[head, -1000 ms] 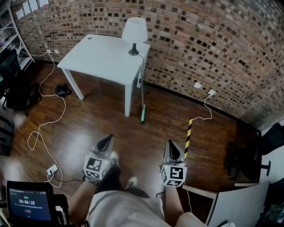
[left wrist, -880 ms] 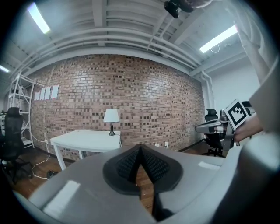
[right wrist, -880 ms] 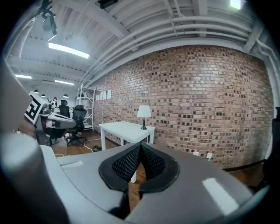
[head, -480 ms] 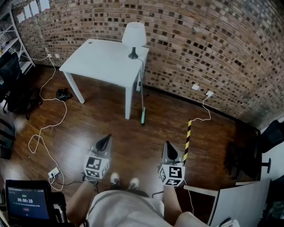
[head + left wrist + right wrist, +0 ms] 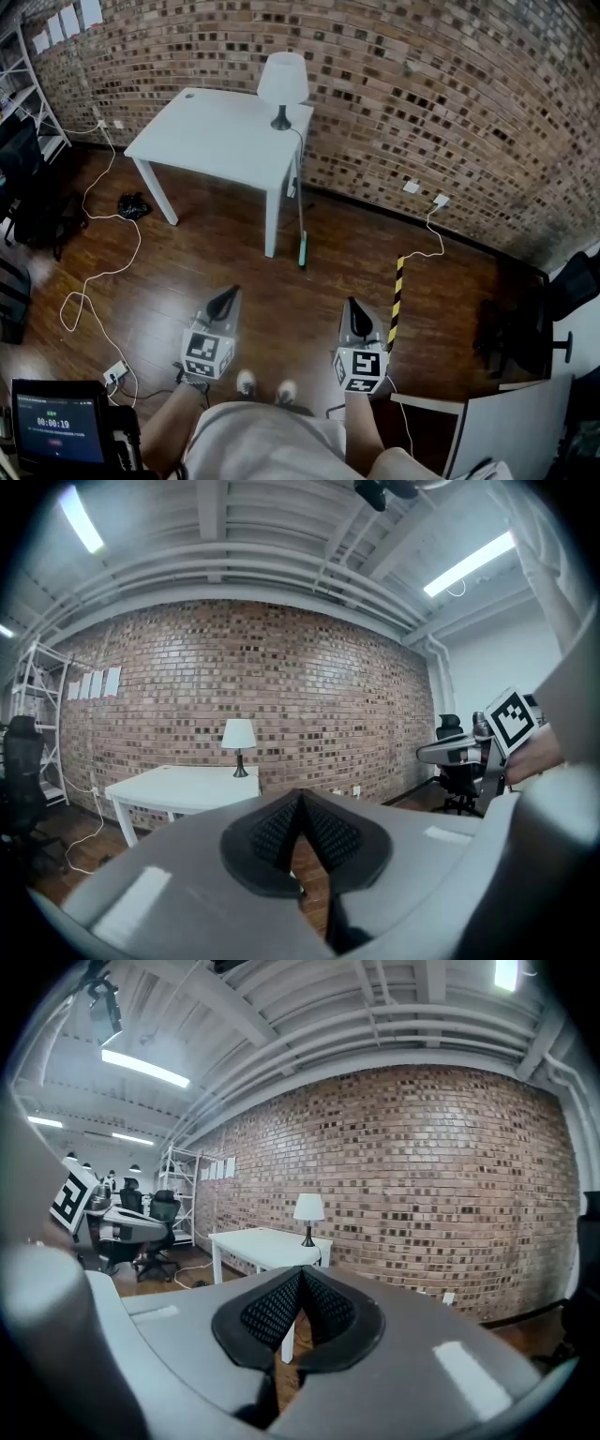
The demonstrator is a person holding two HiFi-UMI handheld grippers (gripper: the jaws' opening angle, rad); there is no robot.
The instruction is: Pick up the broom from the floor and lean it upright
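Since the earlier frame, the person's feet [image 5: 247, 382] had drawn level. Left gripper [image 5: 227, 294] was empty, jaws together. Broom [image 5: 301, 220] stood far ahead, leaning on the right corner of the table [image 5: 216, 141], green head on the floor. It was judged light and stiff, so grip the thin handle mid-length. Right gripper [image 5: 353, 307] was likewise closed on nothing.
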